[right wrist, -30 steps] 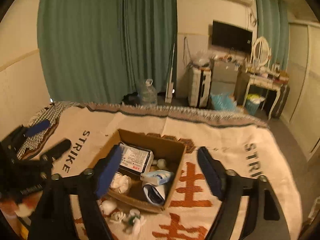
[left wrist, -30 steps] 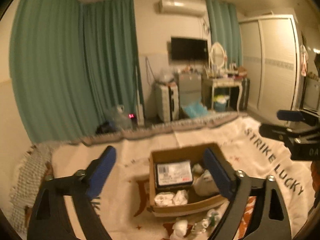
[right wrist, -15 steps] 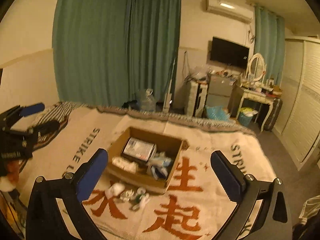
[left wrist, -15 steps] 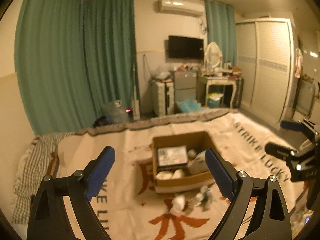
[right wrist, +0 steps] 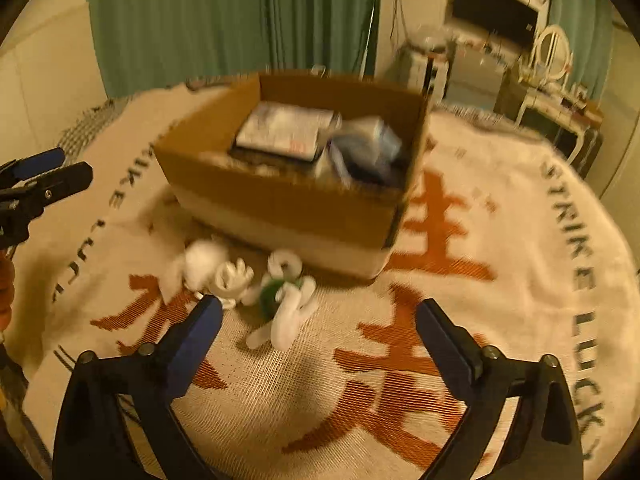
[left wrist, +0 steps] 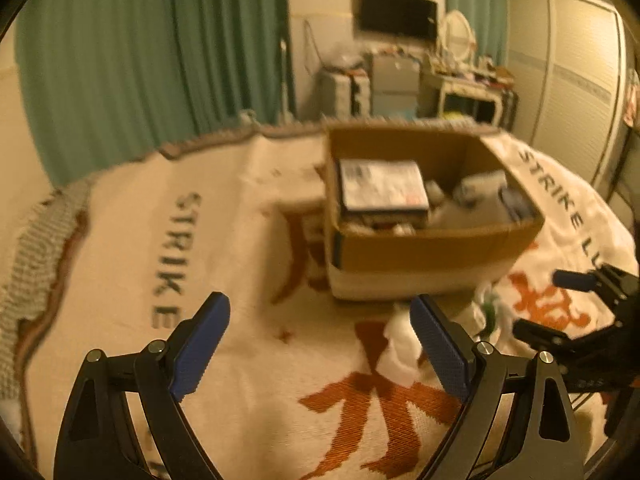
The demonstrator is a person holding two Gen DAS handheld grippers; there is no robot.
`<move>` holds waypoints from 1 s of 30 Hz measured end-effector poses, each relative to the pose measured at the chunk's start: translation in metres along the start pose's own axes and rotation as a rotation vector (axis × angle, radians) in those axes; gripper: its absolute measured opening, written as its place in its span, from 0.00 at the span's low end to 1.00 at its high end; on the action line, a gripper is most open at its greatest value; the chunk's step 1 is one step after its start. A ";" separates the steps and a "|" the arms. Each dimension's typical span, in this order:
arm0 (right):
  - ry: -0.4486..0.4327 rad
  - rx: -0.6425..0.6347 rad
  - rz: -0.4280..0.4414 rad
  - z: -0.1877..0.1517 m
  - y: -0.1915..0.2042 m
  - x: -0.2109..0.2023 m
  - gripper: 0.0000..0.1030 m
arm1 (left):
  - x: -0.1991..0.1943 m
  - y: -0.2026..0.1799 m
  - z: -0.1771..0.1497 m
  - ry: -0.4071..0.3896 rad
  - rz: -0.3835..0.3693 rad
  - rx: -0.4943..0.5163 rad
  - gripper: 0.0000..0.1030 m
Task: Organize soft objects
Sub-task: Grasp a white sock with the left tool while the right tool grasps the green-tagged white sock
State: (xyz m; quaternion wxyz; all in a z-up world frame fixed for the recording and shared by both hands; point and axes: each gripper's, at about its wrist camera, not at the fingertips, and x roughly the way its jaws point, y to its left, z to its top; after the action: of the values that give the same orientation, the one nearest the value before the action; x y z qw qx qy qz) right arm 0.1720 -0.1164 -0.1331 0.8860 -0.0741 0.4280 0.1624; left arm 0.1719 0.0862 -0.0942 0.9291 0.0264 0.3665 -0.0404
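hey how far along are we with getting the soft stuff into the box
Partly done. The cardboard box already holds some soft white items beside a flat packet. Nothing is in hand: the left gripper and the right gripper are both open and empty. Left to do: the white soft pieces and a green-and-white one lying on the blanket in front of the box.

I see a bed under a cream blanket [right wrist: 500,216] with orange characters and dark lettering. A cardboard box [right wrist: 288,204] sits on it, and small white soft toys [right wrist: 240,280] lie just beside the box.
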 end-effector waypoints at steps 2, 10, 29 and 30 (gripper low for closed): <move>0.023 0.008 0.030 -0.002 -0.001 0.018 0.80 | 0.015 -0.004 -0.005 0.039 -0.060 -0.011 0.90; 0.050 0.007 0.114 -0.003 0.000 0.048 0.54 | 0.060 -0.028 -0.022 0.125 -0.087 0.080 0.90; -0.017 0.021 0.094 -0.004 -0.016 0.003 0.27 | 0.071 -0.061 -0.033 0.177 -0.156 0.199 0.31; -0.019 0.021 0.091 -0.005 -0.017 -0.002 0.27 | 0.066 -0.060 -0.032 0.173 -0.162 0.191 0.31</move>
State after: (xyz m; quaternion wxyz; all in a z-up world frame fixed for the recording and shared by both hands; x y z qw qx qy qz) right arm 0.1732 -0.1335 -0.1349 0.8825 -0.0440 0.4240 0.1986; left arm 0.1920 0.0250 -0.1640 0.8810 0.0885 0.4407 -0.1476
